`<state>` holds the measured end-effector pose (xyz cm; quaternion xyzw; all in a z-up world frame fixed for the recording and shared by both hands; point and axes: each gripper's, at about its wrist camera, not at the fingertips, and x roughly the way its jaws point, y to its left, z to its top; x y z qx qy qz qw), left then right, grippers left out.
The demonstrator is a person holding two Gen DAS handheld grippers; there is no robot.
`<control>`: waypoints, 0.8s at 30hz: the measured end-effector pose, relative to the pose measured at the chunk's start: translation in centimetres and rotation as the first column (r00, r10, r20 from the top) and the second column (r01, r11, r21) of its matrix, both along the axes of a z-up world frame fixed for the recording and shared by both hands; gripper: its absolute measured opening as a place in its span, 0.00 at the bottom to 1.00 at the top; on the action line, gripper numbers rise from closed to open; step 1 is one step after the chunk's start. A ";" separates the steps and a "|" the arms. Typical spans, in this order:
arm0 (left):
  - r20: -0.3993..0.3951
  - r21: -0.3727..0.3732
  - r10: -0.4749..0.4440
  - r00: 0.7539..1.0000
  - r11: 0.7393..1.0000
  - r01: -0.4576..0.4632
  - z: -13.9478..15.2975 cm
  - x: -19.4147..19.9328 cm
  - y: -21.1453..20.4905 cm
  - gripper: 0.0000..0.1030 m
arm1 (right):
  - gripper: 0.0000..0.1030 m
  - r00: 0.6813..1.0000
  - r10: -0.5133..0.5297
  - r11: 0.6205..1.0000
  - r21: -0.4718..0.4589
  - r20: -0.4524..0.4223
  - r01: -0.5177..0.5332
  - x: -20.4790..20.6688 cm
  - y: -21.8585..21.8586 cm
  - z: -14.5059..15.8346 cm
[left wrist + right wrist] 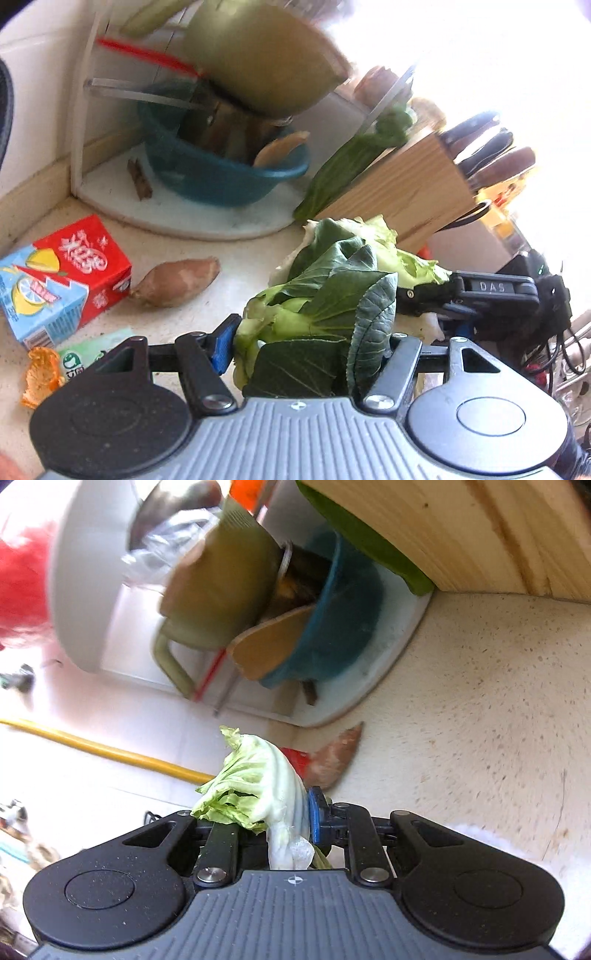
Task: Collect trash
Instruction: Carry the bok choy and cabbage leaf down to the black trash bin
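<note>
left gripper (306, 339) jaws were part-spread, pinching a bunch of dark bok choy leaves (325, 321) above the speckled counter (243, 258). right gripper (273, 823) jaws were clamped on a pale cabbage leaf (258, 775). around: lemon tea carton (62, 273), shallot (173, 282), orange wrapper (40, 373) near left; teal basin (221, 173) and wooden knife block (406, 192) far. left gripper's right finger was hidden by leaves; background blurred.

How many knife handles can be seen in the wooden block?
3 knife handles show in the wooden block, all at its upper right end: one on top, one in the middle, one below. Glare may hide others.
</note>
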<state>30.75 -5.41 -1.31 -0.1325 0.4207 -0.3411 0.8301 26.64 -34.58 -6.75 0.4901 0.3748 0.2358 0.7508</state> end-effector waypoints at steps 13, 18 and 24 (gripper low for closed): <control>0.172 -0.009 0.042 0.984 0.999 -0.041 6.3 -5.2 0.8 0.60 | 0.23 0.990 0.008 1.000 0.027 0.140 -0.012 -3.0 0.9 5.6; 0.211 0.014 0.094 0.973 0.995 -0.099 7.6 -7.2 1.7 0.60 | 0.24 0.984 0.056 0.997 0.047 0.170 -0.065 -3.5 1.9 6.8; 0.264 0.037 0.186 0.946 0.978 -0.203 9.1 -10.4 3.5 0.60 | 0.24 0.970 0.141 0.984 0.081 0.200 -0.160 -3.2 4.4 7.5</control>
